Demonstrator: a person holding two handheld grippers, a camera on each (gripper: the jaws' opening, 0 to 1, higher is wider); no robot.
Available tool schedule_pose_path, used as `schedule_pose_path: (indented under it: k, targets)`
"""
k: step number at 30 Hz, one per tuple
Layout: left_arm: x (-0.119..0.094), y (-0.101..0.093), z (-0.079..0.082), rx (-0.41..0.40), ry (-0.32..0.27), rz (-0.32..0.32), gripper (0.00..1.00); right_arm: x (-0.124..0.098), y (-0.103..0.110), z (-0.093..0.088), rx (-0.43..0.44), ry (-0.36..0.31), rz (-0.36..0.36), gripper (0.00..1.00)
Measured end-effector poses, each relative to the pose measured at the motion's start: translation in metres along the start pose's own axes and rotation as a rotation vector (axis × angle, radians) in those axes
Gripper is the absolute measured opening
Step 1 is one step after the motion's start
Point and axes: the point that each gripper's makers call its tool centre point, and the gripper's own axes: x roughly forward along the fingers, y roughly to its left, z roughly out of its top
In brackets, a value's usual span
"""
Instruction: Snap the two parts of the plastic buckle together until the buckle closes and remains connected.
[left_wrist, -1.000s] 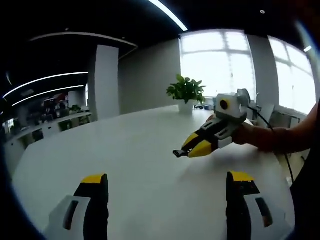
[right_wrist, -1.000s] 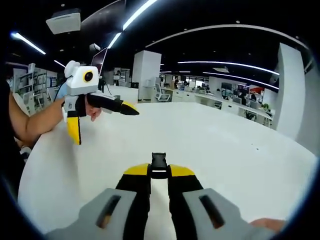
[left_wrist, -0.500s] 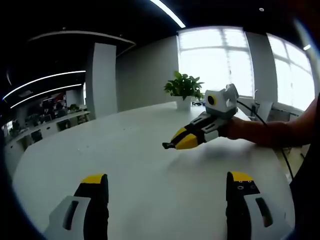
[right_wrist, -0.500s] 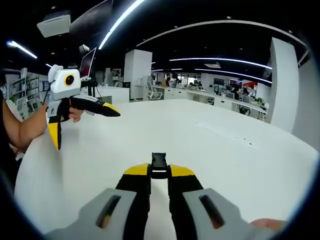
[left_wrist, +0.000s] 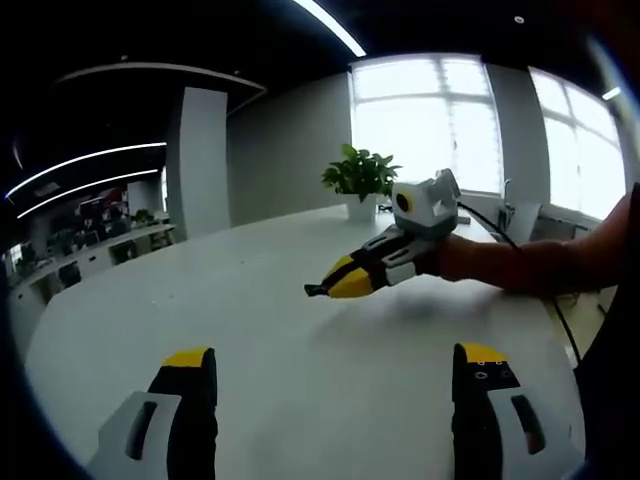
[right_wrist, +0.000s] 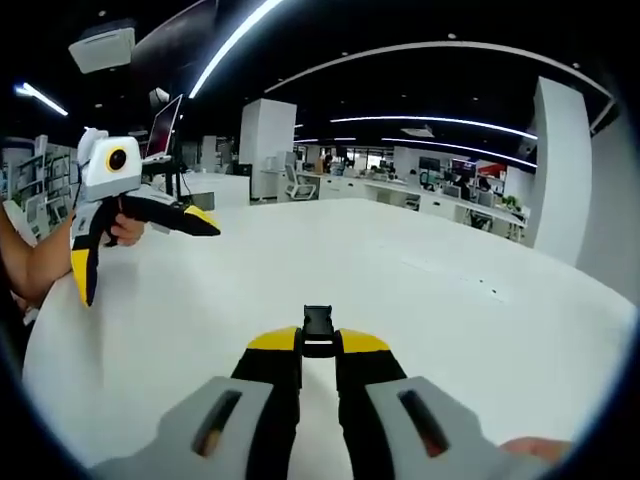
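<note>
Right gripper view: my right gripper (right_wrist: 318, 352) has its yellow-tipped black fingers clamped on a small black plastic buckle part (right_wrist: 318, 325), which juts just past the tips. My left gripper (left_wrist: 335, 375) has its fingers wide apart and empty above the smooth white tabletop (left_wrist: 270, 300). I judge the hard, slick part could twist or slip during mating; I cannot locate the second part.

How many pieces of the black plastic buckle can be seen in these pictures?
1. One black buckle piece is pinched at the tips of the right gripper, above the white table. The left gripper is open with nothing in it. The other piece may be out of frame.
</note>
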Motion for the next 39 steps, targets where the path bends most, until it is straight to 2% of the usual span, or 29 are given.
schedule_pose_path:
  k: [20,34,39]
  targets:
    - [0.001,0.0,0.0,-0.006,-0.004,0.0,0.99,0.017,-0.012,0.005,-0.006,0.005,-0.009,0.11]
    - [0.001,0.002,0.002,-0.015,-0.011,0.002,0.99,0.016,-0.016,-0.001,-0.007,0.022,-0.021,0.11]
    - [0.0,0.004,0.005,-0.017,-0.028,0.012,0.99,0.014,-0.022,0.003,-0.01,0.018,-0.031,0.11]
